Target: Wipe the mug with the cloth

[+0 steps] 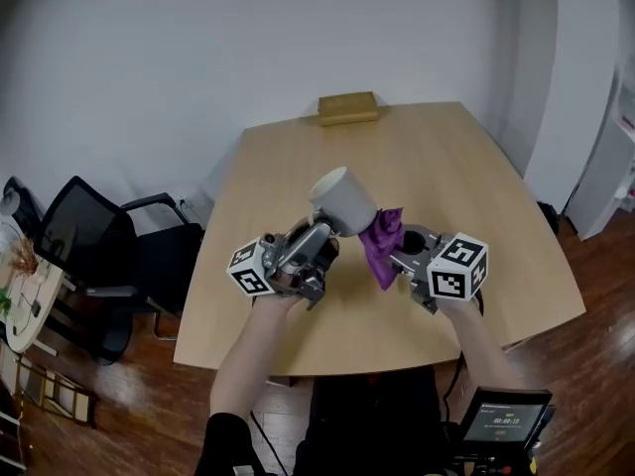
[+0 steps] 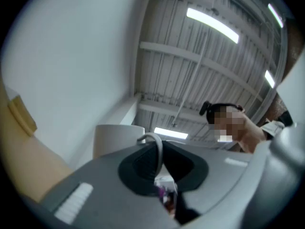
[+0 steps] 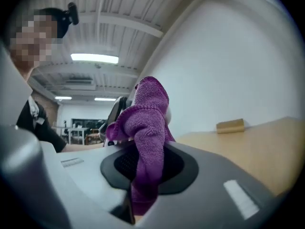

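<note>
Holding both tools up over the near-middle of the wooden table (image 1: 437,157), nothing set down between them. Left gripper (image 1: 322,234): fingers (image 2: 90,190) clamped fully together on the thin handle (image 2: 155,146) of the white mug (image 1: 344,199). The handle loop stands right in the pinch in the left gripper view, with the mug body (image 2: 116,138) just beyond the fingertips. The mug is lifted clear of the table, tilted, and sits at the far end of that gripper, roughly centre of the head view. Right gripper (image 1: 397,256): fingers (image 3: 214,185) closed on the purple cloth (image 1: 382,243). In the right gripper view the cloth (image 3: 147,123) is squeezed between the pads, a bunched lump sticking up past the tips and a tail hanging below. From the head view the cloth is immediately right of the mug, at its lower side; it looks like it touches the mug wall, but overlap at that angle means I can't confirm contact. Both marker cubes face the camera, left one (image 1: 251,269) near-left, right one (image 1: 458,267) near-right. Elsewhere: a tan wooden block (image 1: 347,107) lies at the far edge of the table, well apart from the work. Black chairs (image 1: 94,256) stand on the floor to the left, and a small lit screen (image 1: 508,422) shows at near right.
</note>
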A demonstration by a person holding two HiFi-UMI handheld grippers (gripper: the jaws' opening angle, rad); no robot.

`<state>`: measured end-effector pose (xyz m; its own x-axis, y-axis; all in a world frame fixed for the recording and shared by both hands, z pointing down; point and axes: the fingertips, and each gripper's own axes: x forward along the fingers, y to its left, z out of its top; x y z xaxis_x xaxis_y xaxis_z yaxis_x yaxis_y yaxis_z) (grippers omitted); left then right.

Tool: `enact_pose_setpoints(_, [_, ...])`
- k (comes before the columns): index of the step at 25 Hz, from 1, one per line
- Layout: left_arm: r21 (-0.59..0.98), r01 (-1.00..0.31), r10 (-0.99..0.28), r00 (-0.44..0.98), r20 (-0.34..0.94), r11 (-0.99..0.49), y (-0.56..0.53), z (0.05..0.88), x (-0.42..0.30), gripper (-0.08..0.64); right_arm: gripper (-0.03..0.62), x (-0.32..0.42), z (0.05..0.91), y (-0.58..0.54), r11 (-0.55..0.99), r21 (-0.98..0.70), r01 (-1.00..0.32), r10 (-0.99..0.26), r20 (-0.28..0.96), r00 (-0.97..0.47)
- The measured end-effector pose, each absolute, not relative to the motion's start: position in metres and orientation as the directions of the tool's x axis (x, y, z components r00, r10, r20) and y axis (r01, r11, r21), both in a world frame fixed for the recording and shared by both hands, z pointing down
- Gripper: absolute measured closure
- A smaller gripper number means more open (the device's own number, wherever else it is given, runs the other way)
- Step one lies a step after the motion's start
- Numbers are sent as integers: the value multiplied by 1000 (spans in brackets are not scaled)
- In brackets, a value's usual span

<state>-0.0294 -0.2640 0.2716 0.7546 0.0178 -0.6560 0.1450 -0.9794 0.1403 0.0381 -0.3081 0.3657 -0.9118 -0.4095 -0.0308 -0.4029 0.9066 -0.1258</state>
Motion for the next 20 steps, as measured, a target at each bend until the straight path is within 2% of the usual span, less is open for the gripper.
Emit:
enact_pose_setpoints(2, [171,92,-19,831,-556,-981,-284,290,-20,522,529,67,363,-332,852,-254,-458,-492,-87,-866])
enact_pose_setpoints(4, [196,47,-53,878,-476,-979,-303,304,-14,522,529,89,359,-353,803,-381,-458,-542,-150,-827])
enact_pose_setpoints(8, [192,-1,-59,952,-300,-981,-331,337,-3,522,529,108,367,-386,742,-574,-346,-557,-242,-794])
enact_pose_setpoints(14, [140,4,-11,994,-107,-990,-353,382,9,520,529,127,402,-436,602,-743,-292,-641,-232,-732])
enact_pose_setpoints(20, [82,83,88,994,57,-993,-359,421,11,517,529,129,411,-452,582,-786,-207,-646,-293,-704])
